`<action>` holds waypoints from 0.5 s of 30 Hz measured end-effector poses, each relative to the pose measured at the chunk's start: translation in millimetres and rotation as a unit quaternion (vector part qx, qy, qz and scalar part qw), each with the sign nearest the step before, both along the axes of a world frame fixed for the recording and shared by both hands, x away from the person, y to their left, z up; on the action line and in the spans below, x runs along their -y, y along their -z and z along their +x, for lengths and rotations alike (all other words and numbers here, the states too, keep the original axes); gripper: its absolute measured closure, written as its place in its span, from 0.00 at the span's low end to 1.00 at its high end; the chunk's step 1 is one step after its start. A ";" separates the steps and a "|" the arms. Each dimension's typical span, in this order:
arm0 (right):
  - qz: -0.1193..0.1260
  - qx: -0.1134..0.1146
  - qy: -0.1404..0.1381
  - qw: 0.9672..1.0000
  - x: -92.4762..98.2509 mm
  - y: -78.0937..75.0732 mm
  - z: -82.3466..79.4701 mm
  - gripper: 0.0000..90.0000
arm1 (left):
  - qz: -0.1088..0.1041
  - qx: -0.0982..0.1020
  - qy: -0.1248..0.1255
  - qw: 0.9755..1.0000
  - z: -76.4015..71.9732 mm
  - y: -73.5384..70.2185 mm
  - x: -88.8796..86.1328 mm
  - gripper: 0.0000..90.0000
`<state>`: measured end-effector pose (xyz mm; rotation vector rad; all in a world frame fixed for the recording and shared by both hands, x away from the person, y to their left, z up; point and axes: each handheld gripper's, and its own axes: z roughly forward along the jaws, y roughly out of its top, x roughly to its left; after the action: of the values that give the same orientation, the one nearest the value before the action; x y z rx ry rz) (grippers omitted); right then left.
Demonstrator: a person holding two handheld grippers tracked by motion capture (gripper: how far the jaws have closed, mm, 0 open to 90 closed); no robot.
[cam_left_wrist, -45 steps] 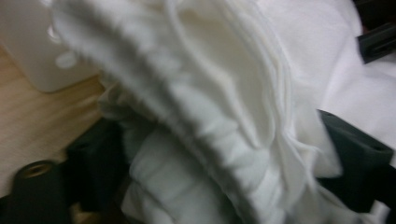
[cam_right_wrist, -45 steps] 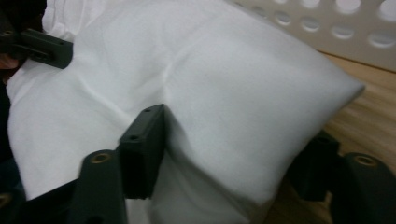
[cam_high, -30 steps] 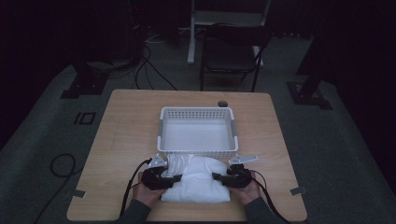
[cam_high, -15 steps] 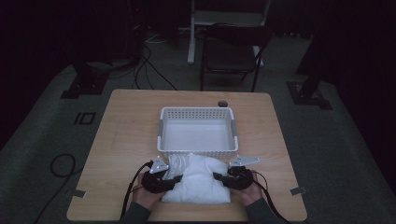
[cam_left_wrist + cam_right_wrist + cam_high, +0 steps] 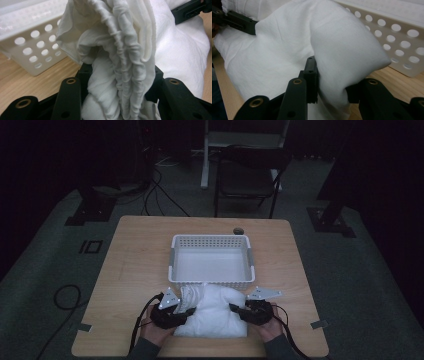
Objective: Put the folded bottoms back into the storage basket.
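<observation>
High view: both grippers, left (image 5: 186, 312) and right (image 5: 234, 308), have their jaws clamped on the white cloth bundle (image 5: 215, 312), on the counter (image 5: 135, 270) just before the empty basket (image 5: 210, 282); placing remains.

left gripper (image 5: 120, 85): jaws clamped on bunched white cloth (image 5: 125, 50); just closing | white perforated basket (image 5: 30, 42): just beside cloth, on wooden table (image 5: 22, 82) | other gripper (image 5: 190, 11): top right, against cloth

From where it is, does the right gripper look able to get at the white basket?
Probably yes: the white basket sits just beyond the right gripper with nothing between, but its jaws are shut on the white cloth.
</observation>
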<state>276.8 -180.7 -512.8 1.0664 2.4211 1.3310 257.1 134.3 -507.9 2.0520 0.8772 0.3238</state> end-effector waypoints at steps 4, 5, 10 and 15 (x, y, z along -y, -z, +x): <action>0.000 0.006 0.000 1.000 -0.6 -3.6 -3.0 0.77 | -0.004 0.005 0.001 1.000 -2.3 -4.4 -1.1 0.61; 0.000 0.009 -0.001 1.000 -0.5 -4.5 -3.7 0.77 | -0.006 0.006 0.000 1.000 -2.7 -5.4 -1.6 0.61; 0.005 0.019 0.001 1.000 0.0 -10.3 -6.9 0.77 | -0.013 0.011 0.000 1.000 -4.7 -12.1 -2.9 0.61; 0.013 0.028 0.001 1.000 0.0 -18.2 -8.6 0.78 | -0.017 0.021 0.000 1.000 -7.6 -22.5 -4.9 0.61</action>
<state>268.2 -180.7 -494.6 1.0241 2.3675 1.3771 249.4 139.2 -485.4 2.0072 0.8515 0.3486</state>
